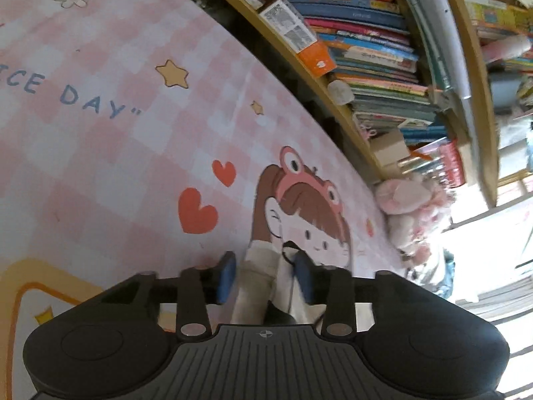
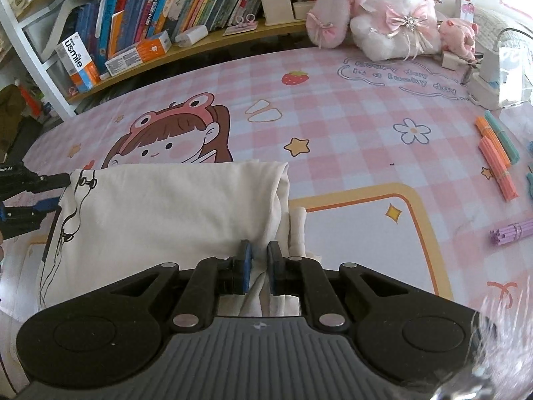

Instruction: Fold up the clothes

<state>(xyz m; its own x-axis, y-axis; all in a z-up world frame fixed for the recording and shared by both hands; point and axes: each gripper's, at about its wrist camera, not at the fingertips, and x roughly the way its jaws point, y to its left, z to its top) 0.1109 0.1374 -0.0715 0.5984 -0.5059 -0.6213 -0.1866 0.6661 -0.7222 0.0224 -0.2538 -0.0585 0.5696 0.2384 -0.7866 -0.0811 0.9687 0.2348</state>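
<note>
Both the left claw [image 1: 265,276] and right claw [image 2: 257,266] are nearly closed, each pinching the cream shirt [image 2: 166,206].

"DAY" on the tablecloth [image 1: 100,100]; "usmile" on a box [image 2: 78,61].

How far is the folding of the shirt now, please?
Done: the cream shirt is already doubled into a band. In hand: the right gripper and the left gripper each pinch one end. Left: laying it on the pink mat and finishing folds.
</note>
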